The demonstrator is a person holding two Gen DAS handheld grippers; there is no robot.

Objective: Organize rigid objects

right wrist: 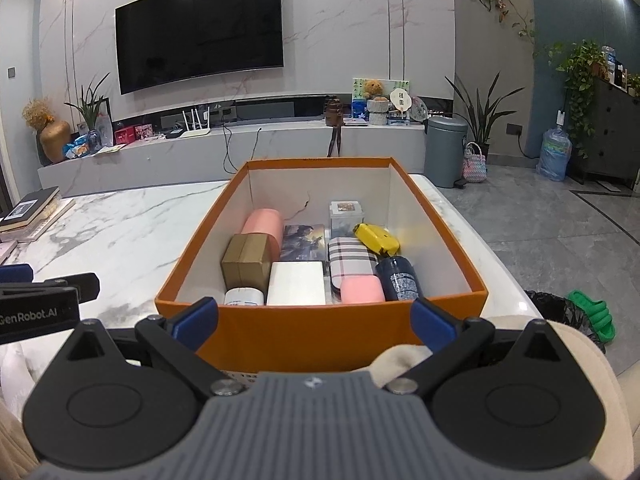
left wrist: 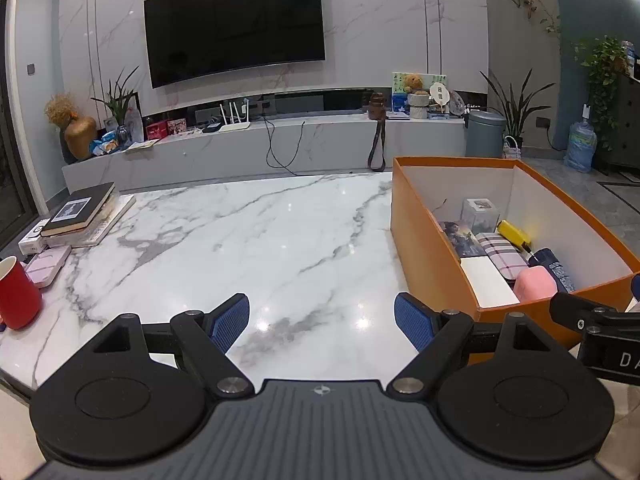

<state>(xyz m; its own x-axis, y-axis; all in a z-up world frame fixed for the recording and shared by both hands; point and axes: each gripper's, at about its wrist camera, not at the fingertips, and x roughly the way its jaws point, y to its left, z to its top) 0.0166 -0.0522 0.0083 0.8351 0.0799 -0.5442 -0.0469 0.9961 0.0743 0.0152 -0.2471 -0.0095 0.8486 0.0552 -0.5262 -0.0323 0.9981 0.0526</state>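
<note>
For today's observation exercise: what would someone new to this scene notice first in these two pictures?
The orange box on the marble table grabs the eye, packed with small things: a yellow item, a plaid case, a pink roll. Behind it, a big dark television fills the wall. Both tongs, left and right, stand open and hold nothing.

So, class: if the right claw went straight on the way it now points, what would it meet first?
The right claw, open and empty, would most likely first meet the near wall of the orange box directly ahead, though depth is unclear.
</note>
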